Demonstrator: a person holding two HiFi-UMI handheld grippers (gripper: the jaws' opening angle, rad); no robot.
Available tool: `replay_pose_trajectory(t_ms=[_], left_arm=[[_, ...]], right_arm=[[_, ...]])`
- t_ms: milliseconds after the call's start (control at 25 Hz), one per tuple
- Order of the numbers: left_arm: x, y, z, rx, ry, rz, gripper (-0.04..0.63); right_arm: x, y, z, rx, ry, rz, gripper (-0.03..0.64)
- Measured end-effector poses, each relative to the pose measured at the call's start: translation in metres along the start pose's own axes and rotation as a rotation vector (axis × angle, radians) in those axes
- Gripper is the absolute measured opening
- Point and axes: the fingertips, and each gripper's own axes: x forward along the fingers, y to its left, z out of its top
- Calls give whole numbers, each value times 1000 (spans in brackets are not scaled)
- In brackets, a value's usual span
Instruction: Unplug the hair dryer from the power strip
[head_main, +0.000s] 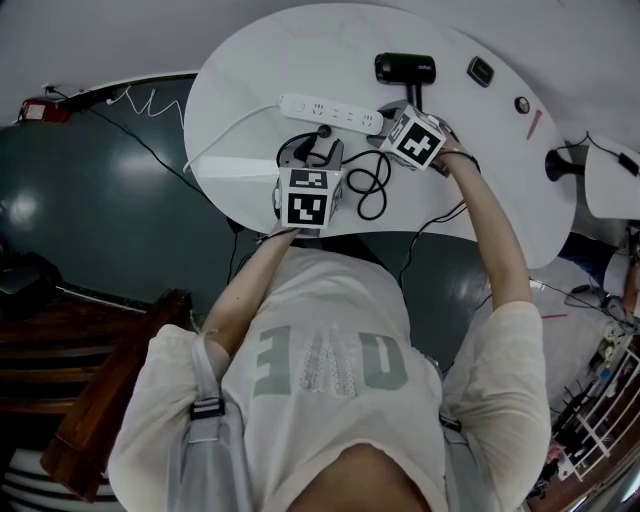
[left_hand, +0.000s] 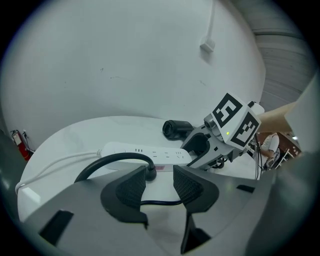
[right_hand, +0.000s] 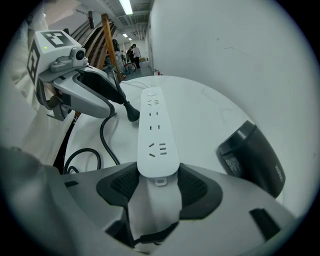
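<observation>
Both grippers were down on the white bench (head_main: 240, 80). The right gripper (right_hand: 157, 172) was clamped across the near end of the power strip (right_hand: 155, 125), its pads on either side, pinning it flat. The left gripper (left_hand: 159, 174) stood with its jaws apart. The black plug (left_hand: 150, 171) lay on the bench just off its pad tips, beside the strip and in no socket, with the cord (left_hand: 112, 159) arching away from it. Every socket that showed in the right gripper view looked empty. The hair dryer (right_hand: 252, 157) lay on the bench near the strip's held end, on the side away from the plug. By my reading the unplugging itself was done, with the plug out and free of the jaws, so the release was the step in hand. What remained looked small: lift the left gripper clear without snagging the cord, then ease the right gripper's hold off the strip.
</observation>
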Motion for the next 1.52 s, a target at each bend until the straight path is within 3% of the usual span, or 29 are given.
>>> replay_pose_trajectory(t_ms=[400, 640, 920, 1280, 1520], left_arm=[[-12, -10, -7, -41, 20, -26, 167], [-35, -32, -5, -64, 13, -89, 167], [-66, -54, 32, -77, -88, -148, 167], [-89, -30, 124, 52, -299, -90, 167], [-116, -31, 184, 220, -466, -34, 165]], right_arm=[[0, 1, 1, 1, -6, -3, 252], [0, 0, 0, 4, -10, -10, 252], [2, -3, -2, -1, -9, -35, 252], [0, 6, 1, 45, -17, -31, 252], [-2, 3, 0, 62, -24, -68, 252]])
